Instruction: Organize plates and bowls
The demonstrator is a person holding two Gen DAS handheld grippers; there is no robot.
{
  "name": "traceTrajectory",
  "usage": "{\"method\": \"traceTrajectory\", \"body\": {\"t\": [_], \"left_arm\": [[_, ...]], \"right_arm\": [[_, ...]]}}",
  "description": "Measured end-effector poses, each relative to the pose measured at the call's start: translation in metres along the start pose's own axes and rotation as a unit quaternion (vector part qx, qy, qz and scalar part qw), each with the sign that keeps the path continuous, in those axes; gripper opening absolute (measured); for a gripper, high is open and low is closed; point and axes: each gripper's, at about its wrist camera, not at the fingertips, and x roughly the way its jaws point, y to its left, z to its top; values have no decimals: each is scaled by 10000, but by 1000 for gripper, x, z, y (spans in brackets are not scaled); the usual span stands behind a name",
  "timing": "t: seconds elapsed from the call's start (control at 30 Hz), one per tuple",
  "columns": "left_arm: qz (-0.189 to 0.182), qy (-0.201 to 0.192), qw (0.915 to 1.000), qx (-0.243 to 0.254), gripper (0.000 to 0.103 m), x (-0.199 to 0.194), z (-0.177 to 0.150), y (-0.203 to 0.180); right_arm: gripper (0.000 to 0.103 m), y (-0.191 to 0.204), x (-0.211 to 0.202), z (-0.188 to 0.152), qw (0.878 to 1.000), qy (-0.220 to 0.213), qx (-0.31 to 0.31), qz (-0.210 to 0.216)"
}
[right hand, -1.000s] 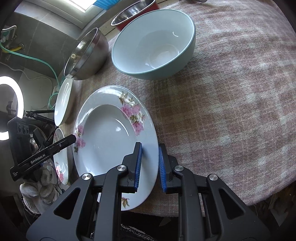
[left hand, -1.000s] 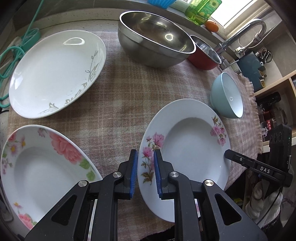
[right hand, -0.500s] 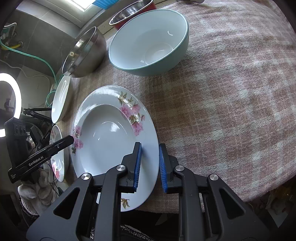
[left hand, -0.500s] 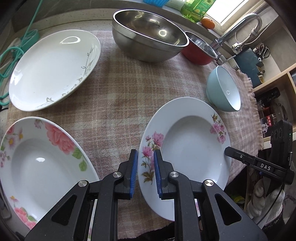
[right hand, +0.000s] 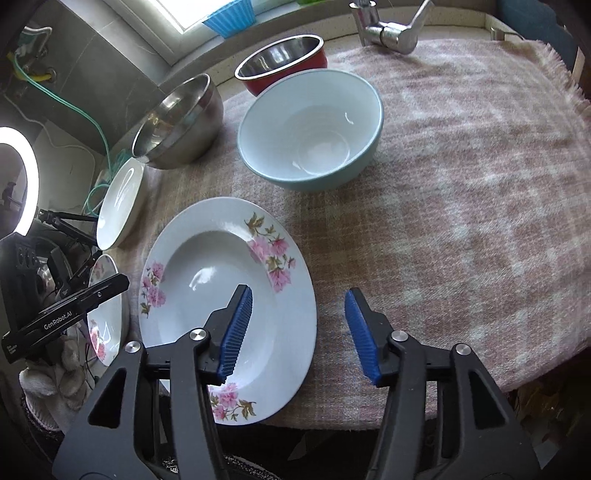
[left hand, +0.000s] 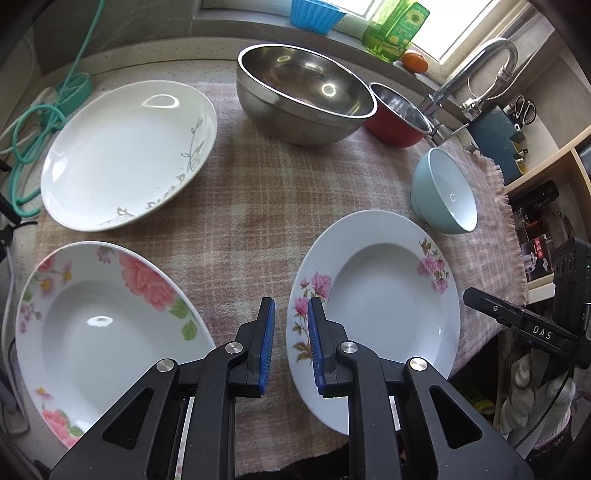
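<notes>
While its jaws are opening, the right gripper [right hand: 299, 332] straddles the near right rim of the pink-flowered plate [right hand: 207, 280]; the rim sits between the pads, which no longer press on it. That plate lies flat on the checked cloth [right hand: 461, 221], its near edge overhanging the counter. Beyond the right gripper stands the blue bowl [right hand: 310, 129], upright, and past that a red bowl [right hand: 284, 62] under the tap [right hand: 391, 29].

From the left view, the left gripper [left hand: 290, 347] grips the same plate's [left hand: 376, 295] opposite rim, its pads nearly together with the edge between them. Just left of this gripper lies a rose plate [left hand: 92, 314]. Farther off to the left lies a white plate [left hand: 122, 151] with grey sprigs. Straight ahead, at the back of the cloth, stands a steel bowl [left hand: 303, 92], touching the red bowl on its right.
</notes>
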Motion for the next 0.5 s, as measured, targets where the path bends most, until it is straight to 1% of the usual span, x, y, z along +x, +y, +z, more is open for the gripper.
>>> {"method": "traceTrajectory", "body": {"t": [0.03, 0.07, 0.1, 0.13, 0.17, 0.27, 0.37, 0.5], "left_arm": [[26, -63, 10000, -34, 18, -4, 0, 2], [60, -133, 9999, -76, 27, -10, 0, 5], [87, -222, 9996, -118, 32, -16, -1, 8], [121, -297, 9994, -153, 32, -21, -2, 12], [170, -366, 9990, -184, 32, -26, -2, 15], [307, -554, 9974, -330, 32, -41, -6, 27], [449, -723, 9946, -593, 32, -54, -13, 44], [615, -907, 9886, -1029, 32, -68, -25, 69]], "right_arm": [[56, 4, -3, 2, 10000, -58, -73, -22], [56, 8, -6, 2, 9998, -124, -153, -34], [60, 12, -8, 4, 9995, -189, -241, -32], [65, 17, -10, 5, 9991, -241, -338, -26], [66, 22, -11, 7, 9986, -289, -434, -2], [67, 39, -11, 9, 9969, -363, -688, 88], [67, 57, -6, 13, 9952, -367, -886, 208], [67, 87, 7, 20, 9917, -225, -1188, 426]]}}
